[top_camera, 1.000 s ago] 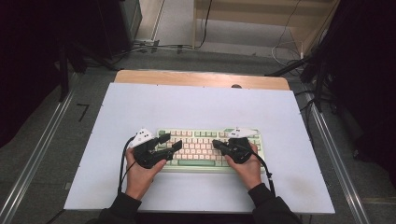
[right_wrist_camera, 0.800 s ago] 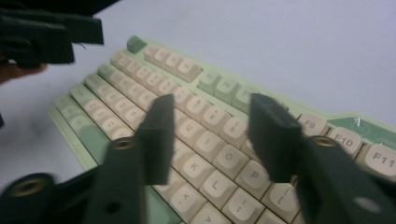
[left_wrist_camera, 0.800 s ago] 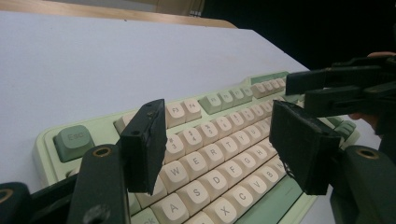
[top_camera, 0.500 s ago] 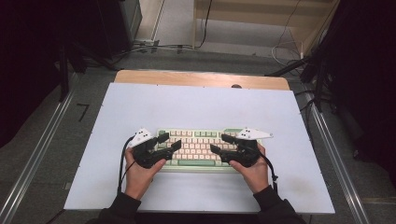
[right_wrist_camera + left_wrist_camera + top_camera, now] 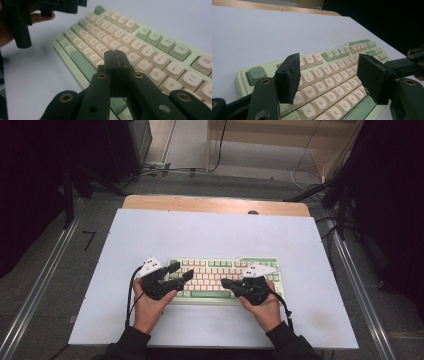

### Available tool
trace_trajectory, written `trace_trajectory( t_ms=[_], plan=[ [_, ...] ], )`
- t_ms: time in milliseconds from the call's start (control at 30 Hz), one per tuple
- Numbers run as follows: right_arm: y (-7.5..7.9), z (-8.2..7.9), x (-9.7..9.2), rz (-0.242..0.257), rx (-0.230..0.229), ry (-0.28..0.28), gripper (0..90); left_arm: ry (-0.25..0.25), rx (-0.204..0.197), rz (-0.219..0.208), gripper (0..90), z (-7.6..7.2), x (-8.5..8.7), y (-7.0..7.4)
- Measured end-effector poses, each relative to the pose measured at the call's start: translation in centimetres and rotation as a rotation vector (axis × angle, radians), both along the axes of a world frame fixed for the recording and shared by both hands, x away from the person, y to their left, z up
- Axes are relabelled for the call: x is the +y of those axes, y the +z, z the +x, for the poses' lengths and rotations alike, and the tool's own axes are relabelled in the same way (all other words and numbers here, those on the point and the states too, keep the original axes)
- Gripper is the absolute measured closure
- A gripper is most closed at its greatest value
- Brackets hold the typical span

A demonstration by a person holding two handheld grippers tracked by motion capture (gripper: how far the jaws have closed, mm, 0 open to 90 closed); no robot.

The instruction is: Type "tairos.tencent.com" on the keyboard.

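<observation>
A pale green keyboard (image 5: 225, 269) with cream keys lies on the white table (image 5: 200, 235), near the front edge. My left gripper (image 5: 184, 270) hovers open over the keyboard's left end. In the left gripper view its jaws (image 5: 328, 72) stand wide apart above the letter rows of the keyboard (image 5: 332, 77), with nothing between them. My right gripper (image 5: 223, 282) hangs over the keyboard's lower middle. Its jaws have just been closing, and in the right gripper view the pads (image 5: 115, 53) meet with nothing between them, above the keys (image 5: 150, 42).
A wooden strip (image 5: 215, 204) runs along the table's far edge. Metal rails (image 5: 45, 280) flank the table on both sides. Cables lie on the floor behind (image 5: 310, 175). The left gripper (image 5: 50, 7) shows at the top left of the right gripper view.
Half a second ago the right gripper's jaws stood apart; now they are together. The right hand has shifted slightly over the keyboard. The left gripper has stayed put.
</observation>
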State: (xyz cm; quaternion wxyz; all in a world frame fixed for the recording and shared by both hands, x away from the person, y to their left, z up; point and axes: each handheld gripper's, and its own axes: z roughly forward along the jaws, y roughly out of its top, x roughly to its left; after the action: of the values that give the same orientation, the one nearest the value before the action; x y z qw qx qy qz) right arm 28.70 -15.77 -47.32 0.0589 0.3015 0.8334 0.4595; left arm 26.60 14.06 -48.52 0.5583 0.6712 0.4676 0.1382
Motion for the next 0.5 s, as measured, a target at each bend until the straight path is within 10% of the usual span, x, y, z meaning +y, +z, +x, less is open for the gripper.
trace_trajectory(
  t_ms=[500],
  plan=[
    [-1.6, 0.6, 0.9, -0.081, 0.020, -0.024, 88.1, 0.006, 0.002, -0.002, 35.6, 0.0, 0.2, 0.0]
  ],
)
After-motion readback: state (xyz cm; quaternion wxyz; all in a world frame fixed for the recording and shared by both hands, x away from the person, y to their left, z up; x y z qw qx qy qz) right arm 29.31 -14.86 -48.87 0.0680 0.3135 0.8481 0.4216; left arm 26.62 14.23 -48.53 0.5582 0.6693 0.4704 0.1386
